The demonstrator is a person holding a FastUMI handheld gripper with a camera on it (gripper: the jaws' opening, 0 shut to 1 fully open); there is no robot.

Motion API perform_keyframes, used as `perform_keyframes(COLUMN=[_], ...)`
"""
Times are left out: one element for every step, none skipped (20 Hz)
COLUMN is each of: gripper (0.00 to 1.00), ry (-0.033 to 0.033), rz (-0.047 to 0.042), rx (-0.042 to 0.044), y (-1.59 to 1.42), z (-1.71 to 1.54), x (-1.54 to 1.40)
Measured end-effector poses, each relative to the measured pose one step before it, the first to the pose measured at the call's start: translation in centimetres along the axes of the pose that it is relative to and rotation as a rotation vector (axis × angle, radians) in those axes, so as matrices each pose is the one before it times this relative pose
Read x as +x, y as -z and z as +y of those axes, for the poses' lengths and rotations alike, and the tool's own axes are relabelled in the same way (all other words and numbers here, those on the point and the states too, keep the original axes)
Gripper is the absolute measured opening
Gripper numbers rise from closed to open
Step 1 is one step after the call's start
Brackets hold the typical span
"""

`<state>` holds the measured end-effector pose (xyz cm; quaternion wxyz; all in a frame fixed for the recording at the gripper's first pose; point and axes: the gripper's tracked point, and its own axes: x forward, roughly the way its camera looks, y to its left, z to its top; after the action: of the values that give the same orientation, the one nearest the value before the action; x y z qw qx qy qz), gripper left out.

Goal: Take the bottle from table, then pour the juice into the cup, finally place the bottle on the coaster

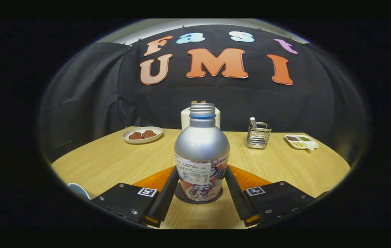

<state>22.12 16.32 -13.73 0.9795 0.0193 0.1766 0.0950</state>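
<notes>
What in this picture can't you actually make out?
- Cup: cut off beside the tool.
- Coaster: hidden behind the bottle and fingers.
- Juice level: bottle is opaque.
- White container: behind the bottle.
- Divided tray's contents: too small.

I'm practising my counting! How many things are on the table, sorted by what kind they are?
Bottles: 1, the open silver bottle between the gripper fingers, standing on a dark coaster
Cups: 1, blue cup
Plates and trays: 2, plate, tray
Wire holders: 1
White containers: 1
Orange mats: 1
Coasters: 1
Total: 8
</notes>
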Motion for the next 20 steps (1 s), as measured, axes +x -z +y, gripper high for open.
perform_keyframes(gripper=[0.78,0.78,0.78,0.78,0.78,0.79,0.80,0.81,0.82,0.82,0.82,0.83,0.84,0.84,0.87,0.89,0.96,0.97,0.97,0.97], ry=[0.00682,-0.00161,0.00060,0.00230,0.00338,0.00403,-0.00123,0.00017,0.00242,-0.00042,-0.00167,-0.00337,0.00088,0.00415,0.00240,0.00213,0.00240,0.00402,0.00151,0.00414], rz=[0.00538,0.00672,-0.00688,0.00163,0.00170,0.00163,0.00695,0.00497,-0.00043,0.00132,-0.00120,-0.00150,-0.00284,-0.00260,-0.00364,-0.00219,-0.00004,0.00386,0.00199,-0.00384], rx=[-0.00477,-0.00254,0.00034,-0.00012,-0.00520,-0.01241,-0.01231,-0.01359,-0.00772,-0.00083,0.00476,0.00655,0.00367,-0.00088,-0.00207,-0.00134,-0.00173,-0.00060,-0.00148,-0.00185], y=[0.191,-0.012,-0.143,-0.022,0.192,0.052,0.314,0.189,0.050,-0.009,-0.076,-0.109,-0.085,-0.163,-0.073,-0.111,-0.078,-0.004,-0.022,-0.269], z=[-0.157,0.047,0.055,-0.032,0.022,0.110,0.205,0.181,0.080,0.057,0.131,0.135,-0.032,-0.130,-0.045,-0.099,-0.123,-0.142,-0.006,-0.147], x=[0.209,0.190,0.025,0.064,-0.069,-0.099,-0.150,-0.031,-0.062,-0.129,-0.066,-0.059,-0.098,-0.069,-0.199,-0.067,-0.118,-0.166,-0.254,-0.316])
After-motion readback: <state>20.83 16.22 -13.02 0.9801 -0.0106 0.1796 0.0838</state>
